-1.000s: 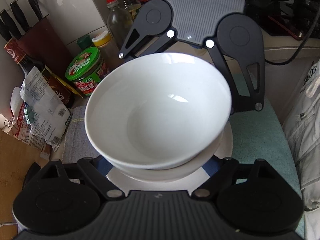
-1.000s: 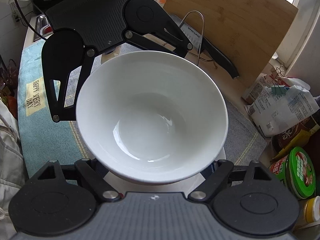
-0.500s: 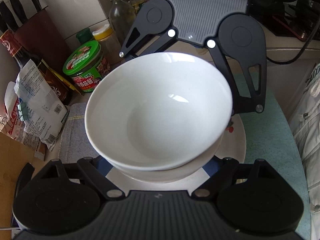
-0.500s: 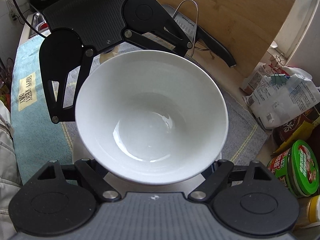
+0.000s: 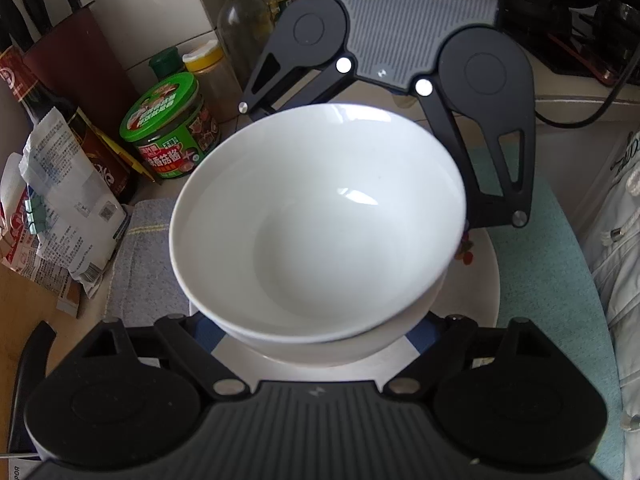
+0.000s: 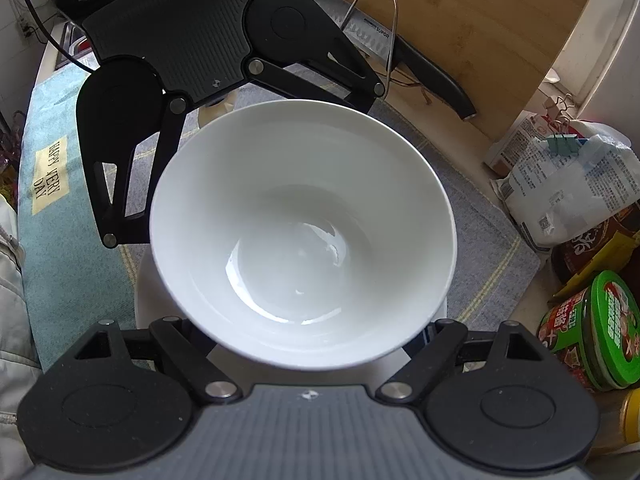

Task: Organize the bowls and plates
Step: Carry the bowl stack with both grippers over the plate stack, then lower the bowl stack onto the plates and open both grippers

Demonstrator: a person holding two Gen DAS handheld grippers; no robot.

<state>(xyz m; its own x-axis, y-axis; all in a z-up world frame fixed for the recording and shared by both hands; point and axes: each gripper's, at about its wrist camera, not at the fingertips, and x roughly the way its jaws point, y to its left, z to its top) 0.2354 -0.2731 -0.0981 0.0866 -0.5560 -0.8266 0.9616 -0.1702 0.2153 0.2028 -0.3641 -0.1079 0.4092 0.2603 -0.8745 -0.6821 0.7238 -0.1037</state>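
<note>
Left wrist view: a white bowl (image 5: 320, 224) is held tilted above a second bowl (image 5: 340, 344) on a plate (image 5: 480, 280), the left gripper (image 5: 320, 332) gripping its near rim and the right gripper (image 5: 352, 100) its far rim; a green-lidded jar (image 5: 170, 128) with Chinese lettering stands among bottles on the table (image 5: 24, 300). Right wrist view: the same bowl fills the middle, a teal mat (image 6: 52, 176) reads "HAPPY VERY DAY", and a knife (image 6: 400, 56) marked "SUPOR" lies by a wooden cutting board (image 6: 480, 24).

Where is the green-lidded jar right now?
The green-lidded jar stands at the left in the left wrist view, beside the yellow-capped bottle; in the right wrist view it sits at the lower right edge.
</note>
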